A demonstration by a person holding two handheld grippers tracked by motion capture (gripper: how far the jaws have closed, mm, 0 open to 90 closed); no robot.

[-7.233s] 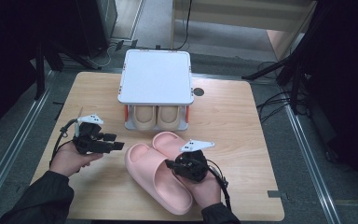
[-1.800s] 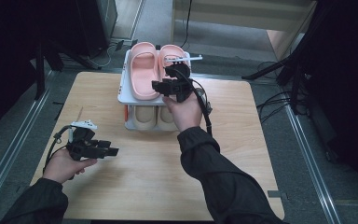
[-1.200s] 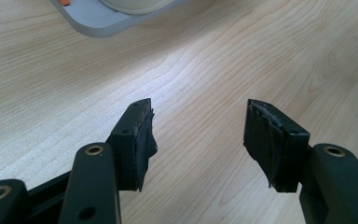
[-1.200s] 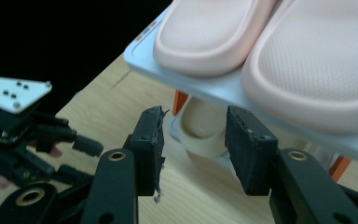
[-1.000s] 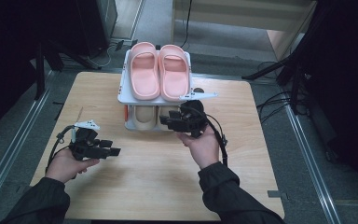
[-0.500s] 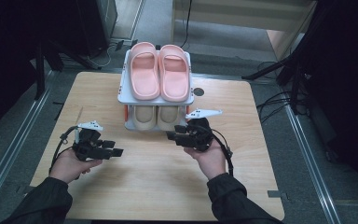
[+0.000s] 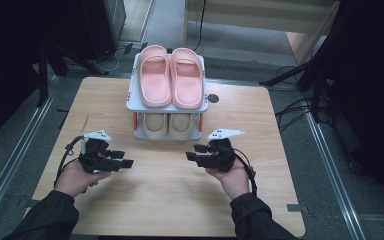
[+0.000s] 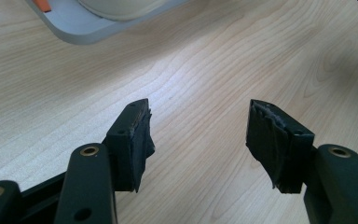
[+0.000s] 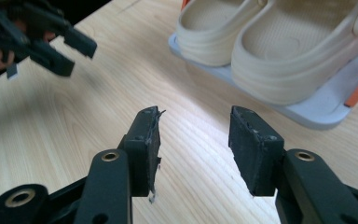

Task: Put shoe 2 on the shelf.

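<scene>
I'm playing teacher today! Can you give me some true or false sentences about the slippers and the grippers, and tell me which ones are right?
1. The pink slippers lie on top of the white rack. True.
2. The beige slippers sit on the lower shelf. True.
3. The right gripper holds a pink slipper. False: its jaws are open and hold nothing.
4. The left gripper is shut tight. False: its jaws stand apart over the bare table.
5. The two grippers touch each other. False: they are apart, one at each side.
</scene>
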